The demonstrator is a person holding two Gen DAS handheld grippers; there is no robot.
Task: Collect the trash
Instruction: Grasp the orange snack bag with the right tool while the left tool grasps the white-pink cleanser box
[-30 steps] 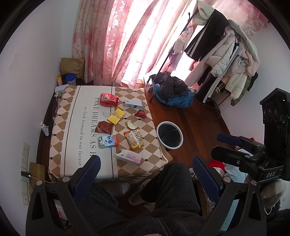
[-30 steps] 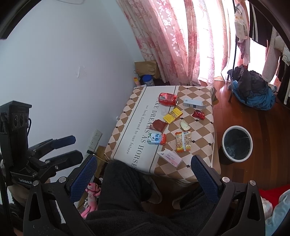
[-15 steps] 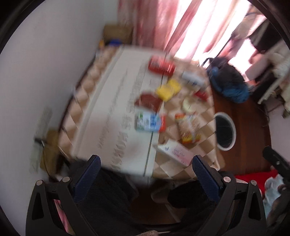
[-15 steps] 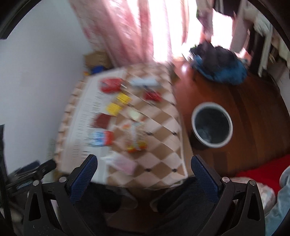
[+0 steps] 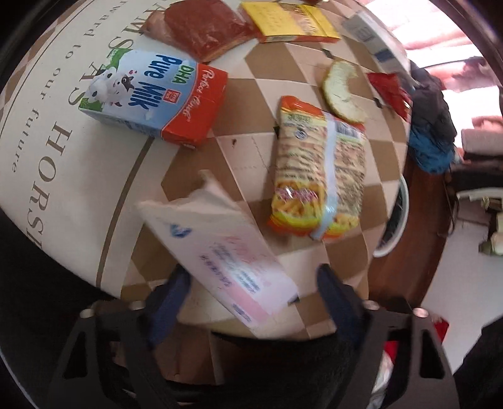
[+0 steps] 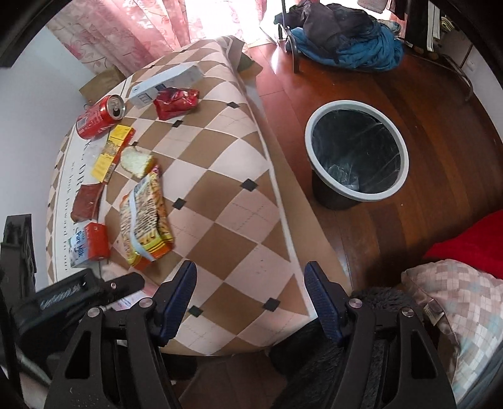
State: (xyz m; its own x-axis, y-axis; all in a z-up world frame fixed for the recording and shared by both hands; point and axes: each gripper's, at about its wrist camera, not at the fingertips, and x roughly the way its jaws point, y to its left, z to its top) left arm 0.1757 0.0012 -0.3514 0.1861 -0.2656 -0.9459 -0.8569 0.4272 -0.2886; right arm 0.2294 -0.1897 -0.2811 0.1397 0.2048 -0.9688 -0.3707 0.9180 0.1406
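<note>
- Progress: we judge the collection barely begun. The bin (image 6: 356,151), on the floor off the tabletop's right edge, shows only its dark liner; we see no trash in it.
- Left gripper (image 5: 251,292): released, jaws spread either side of the white-and-pink packet (image 5: 220,251) at the tabletop's (image 6: 220,201) near edge; nothing grasped.
- Right gripper (image 6: 251,295): released and empty, over the near right corner.
- Outstanding: milk carton (image 5: 154,94), noodle packet (image 5: 317,176), peel (image 5: 341,91), red wrapper (image 6: 176,102), can (image 6: 99,116), yellow box (image 5: 289,22), dark red pack (image 5: 207,28), pale box (image 6: 166,81).
</note>
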